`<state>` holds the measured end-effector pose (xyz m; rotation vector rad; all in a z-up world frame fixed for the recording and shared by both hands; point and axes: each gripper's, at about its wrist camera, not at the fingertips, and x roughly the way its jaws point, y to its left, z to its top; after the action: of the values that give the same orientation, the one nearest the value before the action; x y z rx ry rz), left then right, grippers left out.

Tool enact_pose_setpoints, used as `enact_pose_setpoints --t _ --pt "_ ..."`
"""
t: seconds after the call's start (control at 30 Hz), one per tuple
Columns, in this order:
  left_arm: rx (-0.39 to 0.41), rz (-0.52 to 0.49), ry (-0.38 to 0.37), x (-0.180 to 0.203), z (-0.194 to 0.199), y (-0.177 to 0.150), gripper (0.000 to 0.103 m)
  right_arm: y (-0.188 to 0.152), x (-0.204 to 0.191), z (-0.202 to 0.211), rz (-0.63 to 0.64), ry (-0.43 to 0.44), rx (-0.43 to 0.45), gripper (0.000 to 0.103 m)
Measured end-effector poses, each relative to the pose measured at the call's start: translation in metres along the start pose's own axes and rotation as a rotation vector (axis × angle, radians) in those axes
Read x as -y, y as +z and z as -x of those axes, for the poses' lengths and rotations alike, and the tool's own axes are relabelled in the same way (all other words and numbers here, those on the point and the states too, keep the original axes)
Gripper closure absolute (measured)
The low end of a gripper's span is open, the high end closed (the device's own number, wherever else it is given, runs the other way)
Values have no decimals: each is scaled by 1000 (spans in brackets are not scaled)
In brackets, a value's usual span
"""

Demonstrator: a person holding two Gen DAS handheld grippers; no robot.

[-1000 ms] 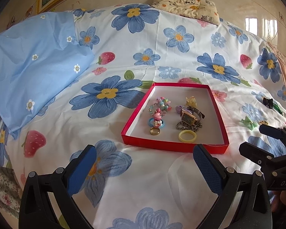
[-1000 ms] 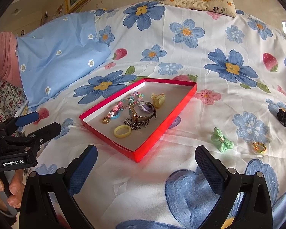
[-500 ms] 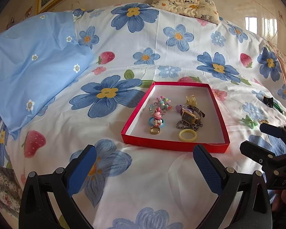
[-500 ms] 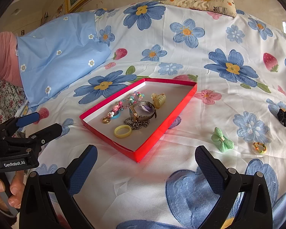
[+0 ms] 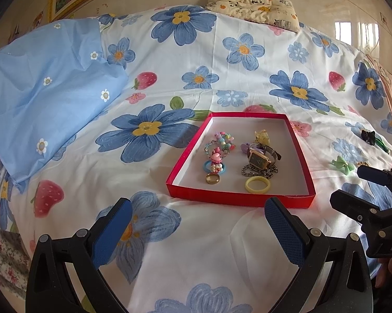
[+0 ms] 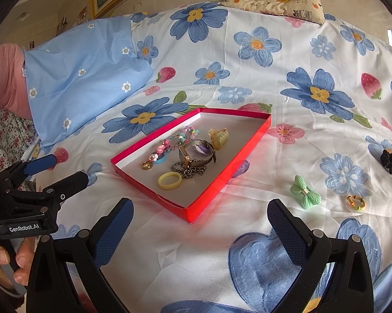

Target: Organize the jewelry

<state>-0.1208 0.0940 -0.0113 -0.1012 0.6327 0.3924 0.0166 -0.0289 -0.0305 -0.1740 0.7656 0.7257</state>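
Right wrist view: a bed [image 6: 248, 83] spread with a flower-print sheet is shown, and a red tray [image 6: 229, 167] lies on it, ahead and slightly left. Several pieces are already held in the tray: a watch [image 6: 196, 151], a chain [image 6: 189, 169], a yellow bangle [image 6: 169, 180] and a gold ring [image 6: 146, 166]. Three pieces lie loose on the sheet, well right of the tray: a black bow [image 6: 391, 161], a green bow [image 6: 305, 192] and, just beside it, a small orange ring [image 6: 356, 203].

The right gripper [image 6: 199, 217] and the left gripper [image 5: 197, 217] are both held above the sheet with fingers spread wide and nothing between them.

The green bow is judged the nearest pickup. It should be approached from above and pinched at the metal band at its centre, so that no sheet fabric is caught.
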Motion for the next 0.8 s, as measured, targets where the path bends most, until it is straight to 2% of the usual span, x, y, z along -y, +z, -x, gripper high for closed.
enact_pose_setpoints --t 0.8 --pt "-10 -1 -10 3 -3 1 1 1 -1 0 -2 2 -2 0"
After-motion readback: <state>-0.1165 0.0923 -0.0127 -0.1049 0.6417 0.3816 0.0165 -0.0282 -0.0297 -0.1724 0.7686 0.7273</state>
